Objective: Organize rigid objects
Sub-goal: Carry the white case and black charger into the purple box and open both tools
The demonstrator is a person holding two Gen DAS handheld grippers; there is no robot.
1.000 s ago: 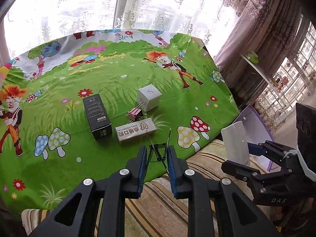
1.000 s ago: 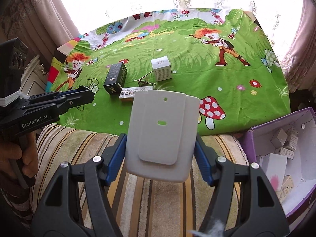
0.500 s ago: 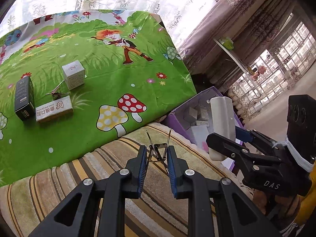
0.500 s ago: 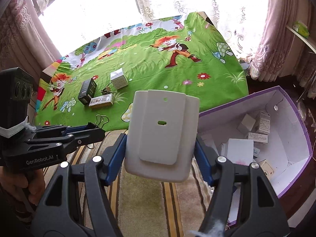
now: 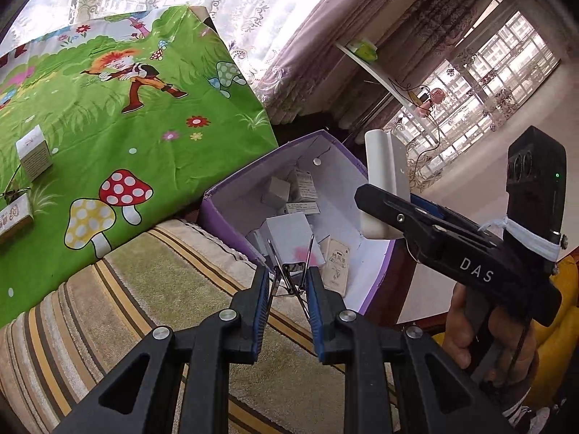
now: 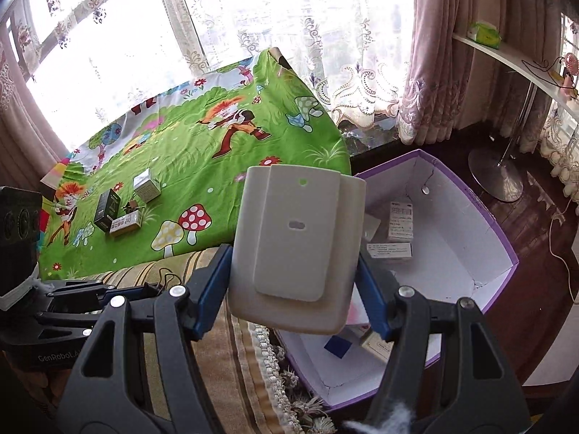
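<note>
A flat, pale grey plastic case (image 6: 295,246) with a raised back panel and a small slot fills the middle of the right wrist view, clamped by its side edges between the blue-padded jaws of the right gripper (image 6: 295,264), which grasps it firmly. It hangs in the air above the near left corner of an open purple box (image 6: 499,238) with white inner walls, which spreads from the case toward three o'clock and holds several small white cartons. In the left wrist view the left gripper (image 5: 289,282) sits at six o'clock, its jaws clenched on a black binder clip (image 5: 289,271) whose wire handles splay up toward twelve o'clock; the clip's body is mostly hidden between the pads, so its exact seating is hard to judge. The clip is held over the near rim of the same box, above a striped cushion (image 5: 173,289). At three o'clock in that view the right gripper appears side-on, held by a hand (image 5: 466,329). At ten o'clock in both views lies a green cartoon-print cloth (image 6: 202,152), and on it, well apart from the box, rest a black carton (image 6: 107,210), a small white cube box (image 6: 146,185) and a tan carton (image 6: 125,225) with another clip just beside it.
</note>
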